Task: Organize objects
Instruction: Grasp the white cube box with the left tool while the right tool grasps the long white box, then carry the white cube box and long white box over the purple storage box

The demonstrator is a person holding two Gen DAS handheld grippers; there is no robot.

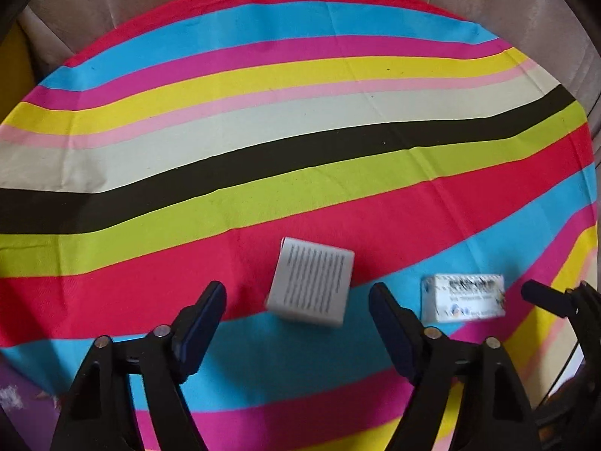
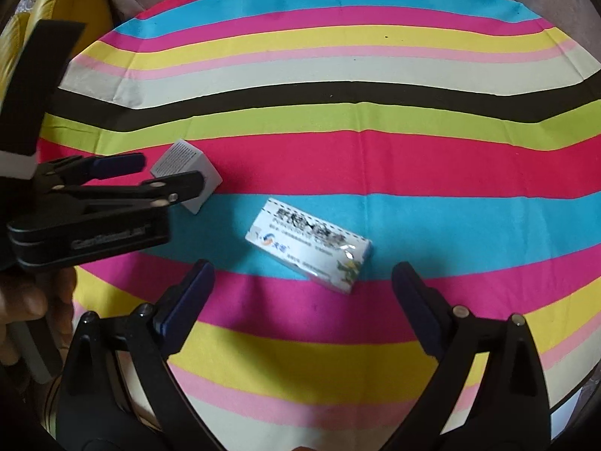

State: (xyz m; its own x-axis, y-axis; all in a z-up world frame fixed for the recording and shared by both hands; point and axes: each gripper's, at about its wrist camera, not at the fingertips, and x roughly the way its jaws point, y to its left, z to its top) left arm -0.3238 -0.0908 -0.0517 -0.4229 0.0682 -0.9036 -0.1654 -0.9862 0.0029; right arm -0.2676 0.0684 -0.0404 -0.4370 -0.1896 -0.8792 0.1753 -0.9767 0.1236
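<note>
Print on both boxes is blurred and unreadable. The left gripper stands spread wide, holding nothing; the grey box lies between and just beyond its fingertips on the striped cloth, one corner hidden in the right wrist view. Right gripper likewise released, empty; the white medicine box lies just ahead.

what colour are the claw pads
Dark blue pads, clearest in the right wrist view.
</note>
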